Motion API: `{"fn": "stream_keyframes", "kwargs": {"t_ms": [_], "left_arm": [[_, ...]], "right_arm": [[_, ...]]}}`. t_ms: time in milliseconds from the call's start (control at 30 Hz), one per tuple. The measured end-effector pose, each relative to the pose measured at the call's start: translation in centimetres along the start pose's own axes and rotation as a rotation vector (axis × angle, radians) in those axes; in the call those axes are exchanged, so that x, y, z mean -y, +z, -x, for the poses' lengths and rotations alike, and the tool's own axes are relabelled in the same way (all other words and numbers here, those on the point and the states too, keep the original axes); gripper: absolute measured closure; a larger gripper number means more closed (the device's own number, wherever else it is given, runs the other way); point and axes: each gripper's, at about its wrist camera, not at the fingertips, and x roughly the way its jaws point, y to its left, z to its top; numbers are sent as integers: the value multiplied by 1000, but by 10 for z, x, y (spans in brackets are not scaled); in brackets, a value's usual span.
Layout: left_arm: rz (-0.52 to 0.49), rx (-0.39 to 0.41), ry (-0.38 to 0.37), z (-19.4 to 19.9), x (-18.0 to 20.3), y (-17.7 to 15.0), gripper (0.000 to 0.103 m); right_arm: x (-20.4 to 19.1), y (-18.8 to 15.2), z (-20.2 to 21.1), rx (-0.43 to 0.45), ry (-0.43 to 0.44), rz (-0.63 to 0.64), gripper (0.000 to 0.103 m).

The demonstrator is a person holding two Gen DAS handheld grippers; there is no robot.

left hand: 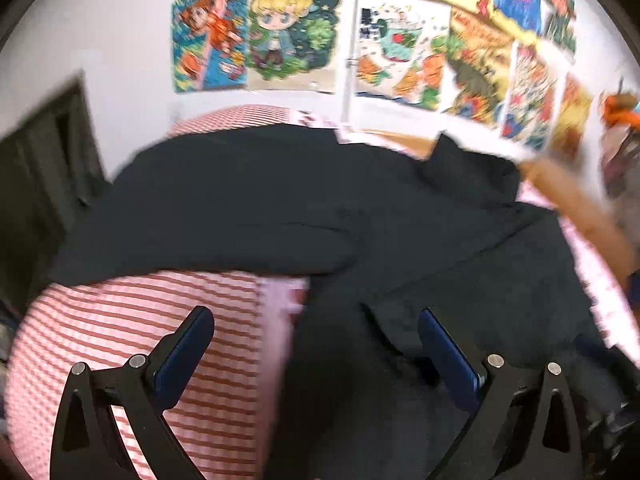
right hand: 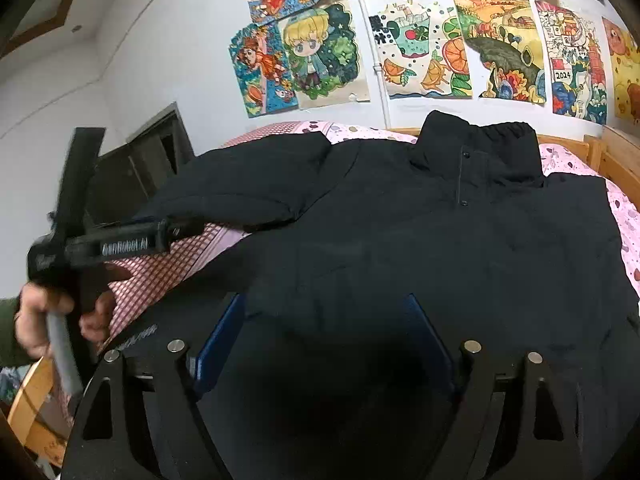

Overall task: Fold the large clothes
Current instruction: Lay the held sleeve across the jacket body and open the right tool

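Before closing on anything, check the position of the black padded jacket (right hand: 440, 240): spread front up across the bed, collar (right hand: 476, 140) toward the wall with the drawings, one sleeve (right hand: 240, 184) stretched out to the left over the red-checked cover (left hand: 160, 320).

Left gripper (left hand: 316, 314): fingers wide apart, holding nothing, hanging over the border between checked cover and jacket edge; view rather blurred.

Right gripper (right hand: 324, 300): fingers also wide, low over the hem, dark cloth lying between them but not pinched, as far as visible.

To fold well, probably begin with the sleeve. Take the cuff end with the left gripper, grip enough padding to hold, lift only a little and carry across the chest. Use the right gripper at the hem to stop the body from sliding. Beware of the thick filling: likely to spring back, so press flat after laying.
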Motion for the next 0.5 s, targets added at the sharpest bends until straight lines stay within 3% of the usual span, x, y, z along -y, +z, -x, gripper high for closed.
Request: {"fn": "stream_keyframes", "kwargs": {"t_ms": [100, 267, 367, 400, 467, 500], "left_arm": [[0, -61, -88, -13, 10, 1, 0], [7, -236, -92, -66, 25, 4, 2], [24, -324, -79, -99, 30, 2, 23], [30, -343, -77, -104, 31, 1, 35], [36, -369, -63, -120, 35, 1, 42], [36, -366, -60, -124, 38, 2, 52]], "right_arm": [[10, -10, 17, -8, -22, 5, 23], [39, -19, 36, -29, -61, -24, 23], [53, -23, 42, -42, -80, -37, 23], [58, -24, 43, -47, -85, -40, 23], [68, -27, 44, -59, -99, -44, 23], [71, -28, 44, -64, -105, -46, 23]]}}
